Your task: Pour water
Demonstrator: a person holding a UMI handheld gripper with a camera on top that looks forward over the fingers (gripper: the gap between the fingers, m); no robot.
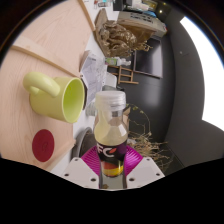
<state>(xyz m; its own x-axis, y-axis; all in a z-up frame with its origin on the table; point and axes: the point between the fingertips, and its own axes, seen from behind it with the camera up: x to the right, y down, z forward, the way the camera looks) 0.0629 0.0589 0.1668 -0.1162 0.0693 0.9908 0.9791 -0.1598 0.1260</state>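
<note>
Between our fingers [110, 172] we clamp a bottle [110, 128], both pink pads [95, 158] pressed to its dark label. Its long axis runs straight ahead from the fingers, white cap farthest. Left of the bottle a yellow-green mug [62, 97] appears to rest on the pale surface [40, 50], beside a red disc [43, 146].

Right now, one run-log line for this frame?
phase: tilting | claw: shut on bottle | bottle: capless, held | mug: yellow-green, on table
</note>
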